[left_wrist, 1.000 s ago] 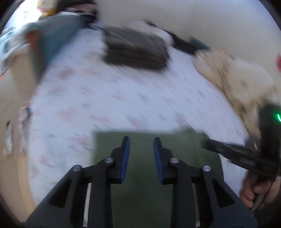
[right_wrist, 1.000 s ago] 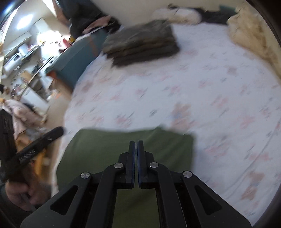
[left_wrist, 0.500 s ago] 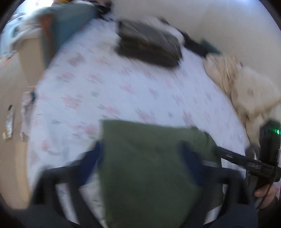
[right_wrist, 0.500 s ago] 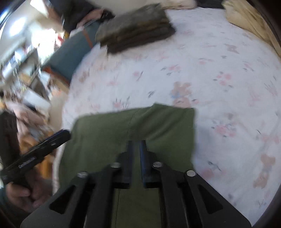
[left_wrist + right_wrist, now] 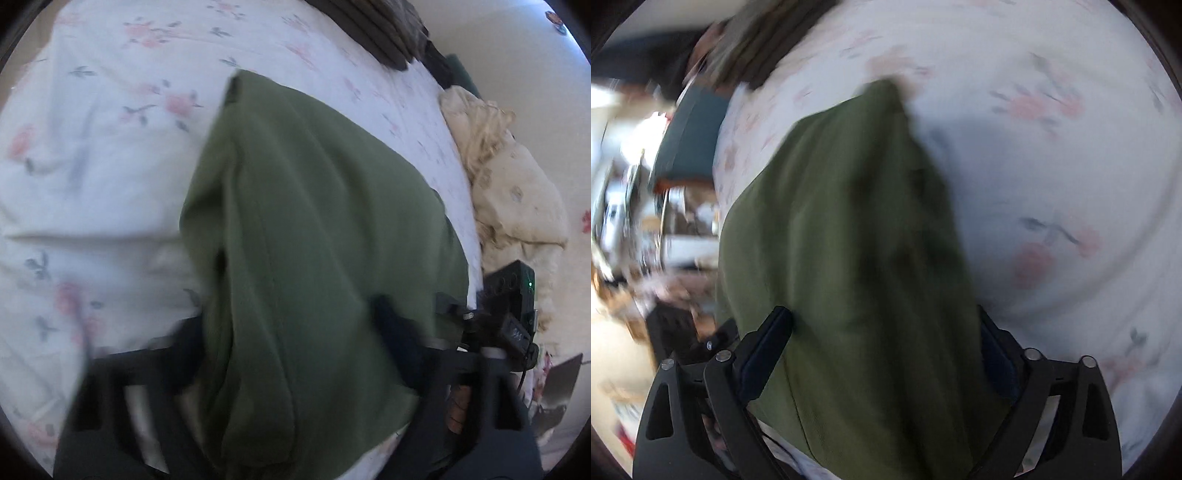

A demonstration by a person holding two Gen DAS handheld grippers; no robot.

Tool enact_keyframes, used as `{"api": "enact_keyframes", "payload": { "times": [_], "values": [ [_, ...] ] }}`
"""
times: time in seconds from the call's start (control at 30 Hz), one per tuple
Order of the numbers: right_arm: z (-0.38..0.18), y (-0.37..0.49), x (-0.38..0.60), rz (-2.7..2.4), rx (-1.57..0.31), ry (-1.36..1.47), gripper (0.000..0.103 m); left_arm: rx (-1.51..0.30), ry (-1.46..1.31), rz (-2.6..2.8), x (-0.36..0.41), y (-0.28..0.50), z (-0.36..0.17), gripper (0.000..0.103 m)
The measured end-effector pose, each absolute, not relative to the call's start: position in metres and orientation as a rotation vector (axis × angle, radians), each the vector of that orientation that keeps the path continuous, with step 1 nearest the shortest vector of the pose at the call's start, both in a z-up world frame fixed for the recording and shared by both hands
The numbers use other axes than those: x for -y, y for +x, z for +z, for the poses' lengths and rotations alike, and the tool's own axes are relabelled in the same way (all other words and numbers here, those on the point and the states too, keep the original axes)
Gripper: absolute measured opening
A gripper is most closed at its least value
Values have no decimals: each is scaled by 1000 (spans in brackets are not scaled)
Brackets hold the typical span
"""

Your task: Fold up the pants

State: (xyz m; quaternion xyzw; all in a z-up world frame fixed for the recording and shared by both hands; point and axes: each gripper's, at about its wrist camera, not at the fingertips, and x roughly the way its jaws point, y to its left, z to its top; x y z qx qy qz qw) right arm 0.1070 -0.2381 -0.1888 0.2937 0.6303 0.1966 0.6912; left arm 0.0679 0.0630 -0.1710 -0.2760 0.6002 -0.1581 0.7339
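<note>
The folded olive green pants [image 5: 317,236] fill the middle of the left wrist view and lie between the wide-open fingers of my left gripper [image 5: 291,332], which are blurred and partly hidden by the cloth. In the right wrist view the same pants [image 5: 849,258] sit between the wide-spread fingers of my right gripper [image 5: 886,339], one fingertip [image 5: 775,332] to the left of the bundle and one to the right. The right gripper's body [image 5: 509,317] shows at the right edge of the left wrist view.
The pants rest on a white floral bedsheet [image 5: 110,147]. A stack of folded dark grey garments [image 5: 376,29] lies at the far side of the bed. A cream fluffy blanket [image 5: 509,192] lies at the right. Room clutter [image 5: 635,221] is beyond the bed's left edge.
Both grippers have opened wide and moved forward and down around the folded pants. The right gripper was shut one second ago; the pants now fill both views.
</note>
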Motion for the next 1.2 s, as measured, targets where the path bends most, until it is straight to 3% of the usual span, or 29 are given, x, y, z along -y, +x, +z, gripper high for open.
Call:
{"api": "enact_keyframes", "payload": {
  "times": [0.07,0.1,0.17,0.47,0.73,0.97,1.03,1.1,1.13,1.2],
  "values": [
    [-184,106,230,451,-1393,596,49,-1327,-582,-387,-59,69,-167,24],
    [-181,106,229,449,-1382,586,39,-1315,-564,-393,-58,68,-163,17],
    [-169,108,226,458,-1339,562,22,-1272,-548,-412,-56,66,-148,13],
    [-71,150,224,538,-1085,528,18,-1053,-543,-451,-60,109,-44,13],
    [-6,325,215,554,-948,450,18,-923,-449,-420,-63,297,25,13],
    [18,513,182,506,-887,381,18,-828,-409,-316,-72,461,36,15],
    [12,546,175,488,-883,363,18,-832,-396,-270,-76,496,26,18],
    [-4,577,168,418,-911,335,20,-883,-366,-206,-76,526,4,37],
    [-17,589,167,367,-944,314,28,-929,-300,-120,-72,539,-9,47],
    [-33,594,171,269,-974,236,61,-908,-180,7,-68,548,-21,90]
  ]
}}
